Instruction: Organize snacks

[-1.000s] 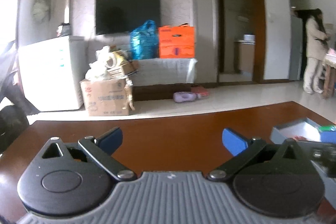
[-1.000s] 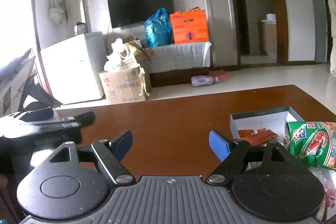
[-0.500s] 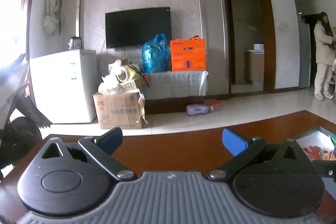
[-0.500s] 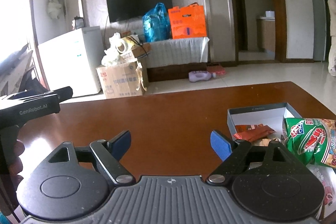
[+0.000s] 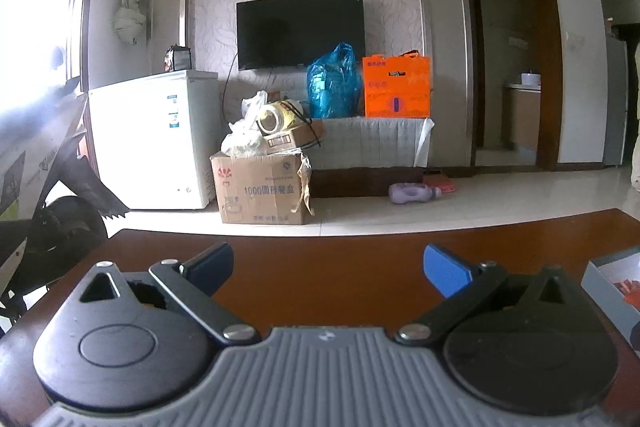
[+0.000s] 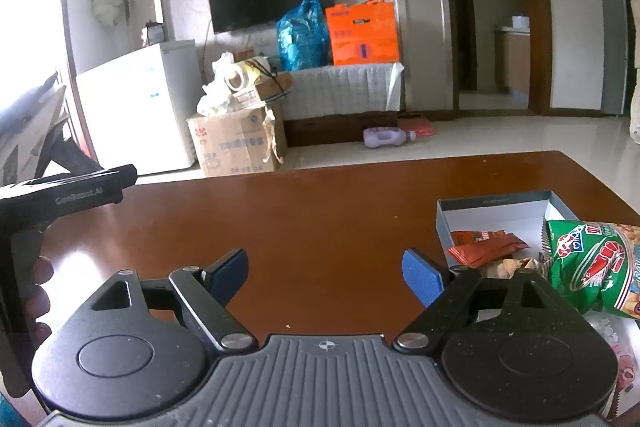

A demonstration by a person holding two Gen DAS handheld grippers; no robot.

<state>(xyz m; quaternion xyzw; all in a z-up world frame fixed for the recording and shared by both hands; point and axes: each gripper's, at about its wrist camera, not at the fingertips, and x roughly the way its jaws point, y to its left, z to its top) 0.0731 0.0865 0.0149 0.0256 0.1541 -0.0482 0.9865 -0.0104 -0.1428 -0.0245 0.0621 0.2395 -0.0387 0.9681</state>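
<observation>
A grey box [image 6: 496, 201] with a white inside lies on the brown table [image 6: 320, 203] at the right. Inside it is a red-orange snack packet [image 6: 486, 247], and a green shrimp-chips bag [image 6: 596, 267] rests over its near right corner. My right gripper [image 6: 324, 265] is open above bare table, left of the box, with nothing between its blue pads. My left gripper [image 5: 325, 261] is also open and empty over the table; only the box's corner [image 5: 604, 291] shows at the right edge of its view. In the right wrist view, a hand [image 6: 38, 291] holds the left gripper's body [image 6: 68, 187] at the far left.
Beyond the table's far edge is a tiled floor with a cardboard box [image 5: 260, 187], a white freezer [image 5: 152, 139], a covered bench with blue and orange bags [image 5: 396, 87], a wall TV and a purple bottle [image 5: 412, 193]. Another snack packet lies at the lower right [image 6: 624, 367].
The left wrist view has swung up and to the left, so the box has slid to its right edge. In the right wrist view the left gripper has risen; the right gripper has stayed put.
</observation>
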